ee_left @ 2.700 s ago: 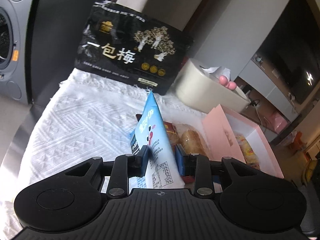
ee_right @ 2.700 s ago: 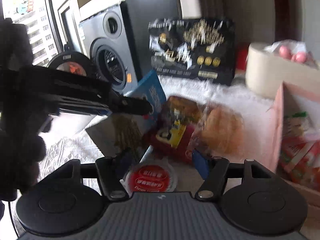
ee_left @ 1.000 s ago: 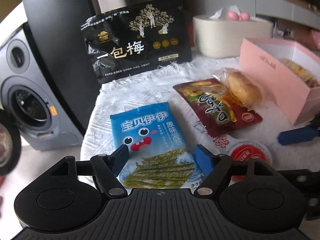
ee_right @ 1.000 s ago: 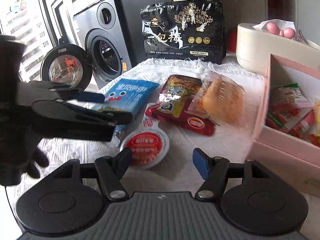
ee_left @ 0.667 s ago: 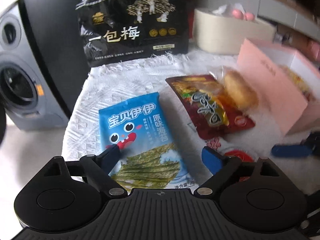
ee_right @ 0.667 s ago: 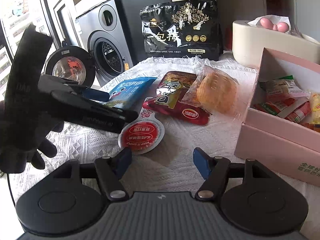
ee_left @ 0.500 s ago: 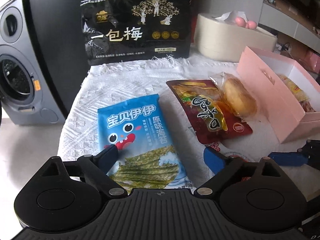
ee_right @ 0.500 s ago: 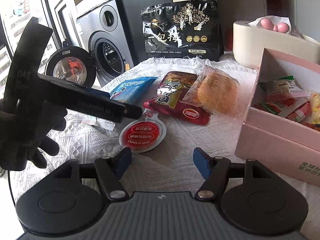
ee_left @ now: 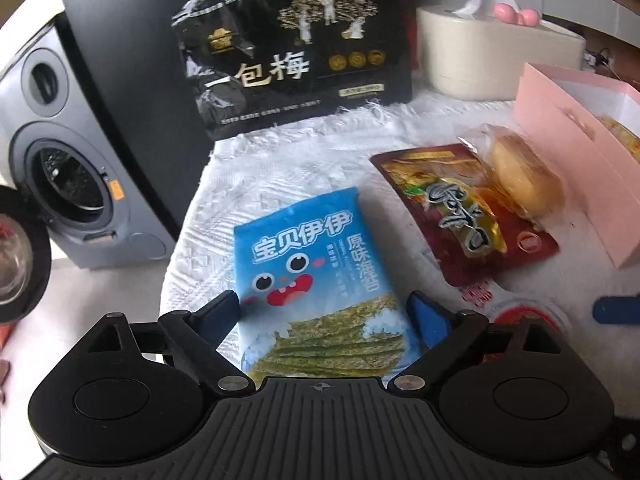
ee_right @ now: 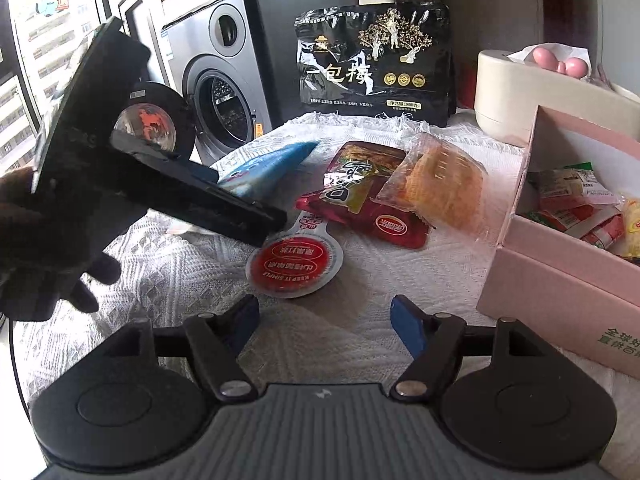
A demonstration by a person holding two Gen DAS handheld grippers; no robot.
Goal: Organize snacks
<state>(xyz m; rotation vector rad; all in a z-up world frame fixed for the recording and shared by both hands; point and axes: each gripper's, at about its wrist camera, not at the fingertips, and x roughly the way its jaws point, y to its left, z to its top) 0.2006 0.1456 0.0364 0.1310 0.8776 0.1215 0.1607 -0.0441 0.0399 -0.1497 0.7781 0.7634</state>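
Left gripper (ee_left: 324,312): jaws spread wide, lately opening, straddling the flat blue seaweed snack packet (ee_left: 316,276) lying free on the white woven cloth (ee_left: 272,172) over the bench. Right gripper (ee_right: 324,320): jaws apart, widening, empty, aimed at the round red-lidded jelly cup (ee_right: 294,264), likely bound for the open pink cardboard box (ee_right: 560,280).

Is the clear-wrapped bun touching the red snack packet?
Touching. The right wrist view shows the clear-wrapped bun lying over the red snack packet's right side, with no gap between them.
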